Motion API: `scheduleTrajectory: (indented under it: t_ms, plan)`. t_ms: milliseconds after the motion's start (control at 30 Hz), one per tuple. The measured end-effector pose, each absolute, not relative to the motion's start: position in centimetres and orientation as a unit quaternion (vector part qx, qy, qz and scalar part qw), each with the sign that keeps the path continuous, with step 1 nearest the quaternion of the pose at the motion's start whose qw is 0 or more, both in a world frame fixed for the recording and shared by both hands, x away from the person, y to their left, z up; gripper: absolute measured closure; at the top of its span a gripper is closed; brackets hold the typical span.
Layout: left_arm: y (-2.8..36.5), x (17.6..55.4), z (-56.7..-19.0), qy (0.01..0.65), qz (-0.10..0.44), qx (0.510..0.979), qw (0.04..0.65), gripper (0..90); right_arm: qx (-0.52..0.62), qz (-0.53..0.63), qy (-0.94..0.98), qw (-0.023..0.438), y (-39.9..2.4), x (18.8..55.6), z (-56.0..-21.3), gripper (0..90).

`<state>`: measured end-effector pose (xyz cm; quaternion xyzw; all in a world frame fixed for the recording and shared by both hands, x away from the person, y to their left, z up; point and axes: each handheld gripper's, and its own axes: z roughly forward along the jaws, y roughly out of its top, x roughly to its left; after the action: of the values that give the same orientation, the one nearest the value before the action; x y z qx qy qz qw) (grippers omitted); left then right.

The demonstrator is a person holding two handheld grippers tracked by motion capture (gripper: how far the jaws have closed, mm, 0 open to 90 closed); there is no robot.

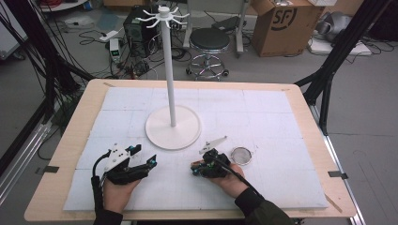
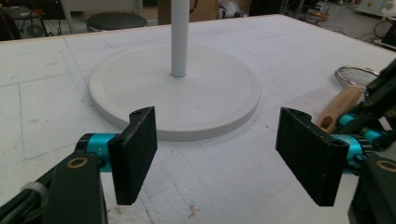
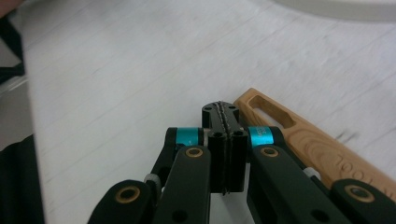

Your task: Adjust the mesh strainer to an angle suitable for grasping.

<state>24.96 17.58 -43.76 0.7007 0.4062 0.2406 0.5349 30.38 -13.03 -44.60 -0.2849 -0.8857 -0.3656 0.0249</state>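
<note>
A small mesh strainer with a wooden handle lies on the counter's white mat, right of the white stand's round base. The right claw, jaws pressed together and empty, sits just beside the handle. The left claw rests spread wide, facing the base.

"SF" on cardboard box

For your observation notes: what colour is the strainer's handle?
Light wood-brown with visible grain; the strainer's handle shows best in the right gripper view.
</note>
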Motion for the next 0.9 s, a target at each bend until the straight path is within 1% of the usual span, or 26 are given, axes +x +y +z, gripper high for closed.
scheduleTrajectory:
  t_ms: [33,100,133,233,300,333,400,433,500,600,700,867,900]
  plan:
    - [17.6,24.9,-43.8,0.405,0.24,0.701,0.535,29.8,-0.283,-0.361,-0.889,0.008,-12.8,30.6,-44.5,90.0]
    - [17.6,25.0,-43.8,0.404,0.24,0.701,0.536,29.9,-0.284,-0.35,-0.893,0.002,-12.4,31.2,-44.3,90.0]
    - [17.6,24.9,-43.7,0.404,0.24,0.702,0.535,30.0,-0.286,-0.342,-0.895,-0.017,-12.2,31.5,-44.1,90.0]
    - [17.6,24.9,-43.7,0.403,0.24,0.702,0.536,30.2,-0.294,-0.333,-0.895,-0.031,-11.9,32.6,-44.0,90.0]
    - [17.6,24.9,-43.7,0.403,0.239,0.702,0.536,30.3,-0.305,-0.334,-0.892,-0.028,-12.0,33.4,-44.0,90.0]
    - [17.6,24.9,-43.7,0.403,0.239,0.702,0.536,30.3,-0.307,-0.325,-0.893,-0.047,-12.1,33.6,-43.9,90.0]
    - [17.7,24.9,-43.7,0.404,0.241,0.701,0.537,30.4,-0.313,-0.328,-0.89,-0.044,-12.4,34.0,-43.9,90.0]
    - [17.7,24.9,-43.8,0.404,0.24,0.7,0.538,30.4,-0.316,-0.325,-0.89,-0.05,-12.6,34.0,-43.9,90.0]
    - [17.7,24.9,-43.8,0.403,0.24,0.701,0.537,30.5,-0.32,-0.335,-0.885,-0.033,-13.3,34.4,-43.6,90.0]
    - [17.7,24.9,-43.8,0.403,0.238,0.701,0.538,30.5,-0.326,-0.366,-0.871,-0.027,-15.0,35.0,-42.7,90.0]
    - [17.6,24.9,-43.7,0.402,0.239,0.702,0.537,30.5,-0.354,-0.36,-0.862,-0.045,-17.2,36.2,-42.3,90.0]
    - [17.6,24.9,-43.8,0.404,0.239,0.702,0.536,30.6,-0.392,-0.306,-0.865,-0.076,-20.7,37.9,-43.0,90.0]
    - [17.6,24.9,-43.8,0.404,0.239,0.702,0.536,30.6,-0.399,-0.296,-0.865,-0.075,-21.2,38.0,-43.1,90.0]
